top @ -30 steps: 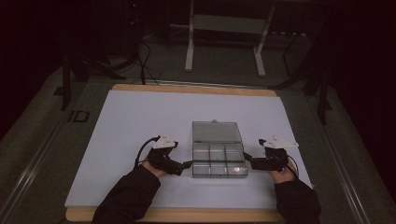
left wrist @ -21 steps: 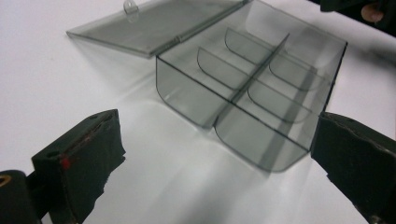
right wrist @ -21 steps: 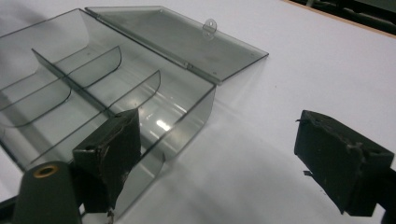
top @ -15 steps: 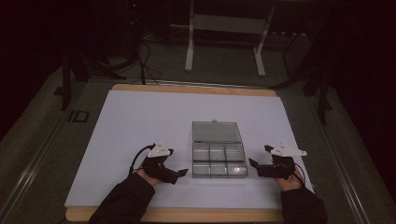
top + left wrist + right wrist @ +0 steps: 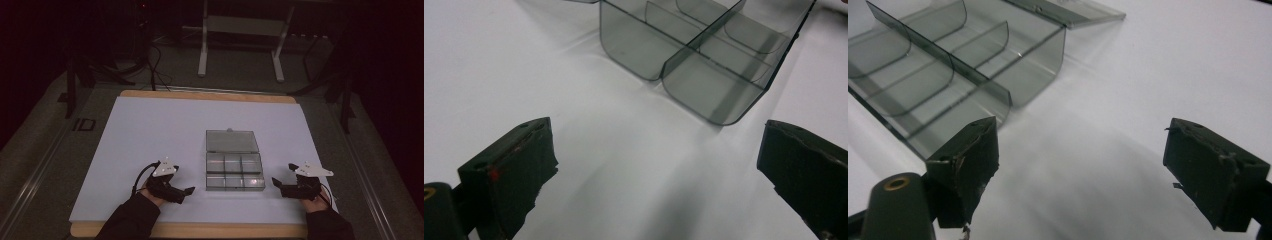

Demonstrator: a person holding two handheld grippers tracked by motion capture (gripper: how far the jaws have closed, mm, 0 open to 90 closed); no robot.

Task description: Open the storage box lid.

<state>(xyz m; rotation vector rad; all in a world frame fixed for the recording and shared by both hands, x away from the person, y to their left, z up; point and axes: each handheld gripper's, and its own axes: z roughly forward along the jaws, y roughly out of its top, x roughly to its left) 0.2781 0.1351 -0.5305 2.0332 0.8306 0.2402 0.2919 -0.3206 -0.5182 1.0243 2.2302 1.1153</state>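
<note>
- While one clear grey box (image 5: 234,172) is sitting just below the middle of the high view, one gripper is waiting on each side of it, so there are two grippers.
- The box is lying open on the white table top (image 5: 150,130), with its one flat lid (image 5: 231,141) folded back toward the top of the frame.
- Inside the box, thin walls are making six little rooms, three in a far row and three in a near row.
- The left gripper (image 5: 188,190) is sitting at the lower left of the box, near it but not touching.
- The right gripper (image 5: 274,182) is sitting at the lower right of the box, just beside it.
- One dark sleeve is coming up from the bottom edge behind each gripper, two in all.
- In the left gripper view, the two black jaws are standing wide apart at the bottom corners, holding nothing, and the box (image 5: 704,55) is showing at the top.
- In the right gripper view, the two black jaws are also standing wide apart with only white table between them, and the box (image 5: 948,65) is filling the upper left.
- Two pale table legs (image 5: 203,45) are standing in the dark at the top of the high view.
</note>
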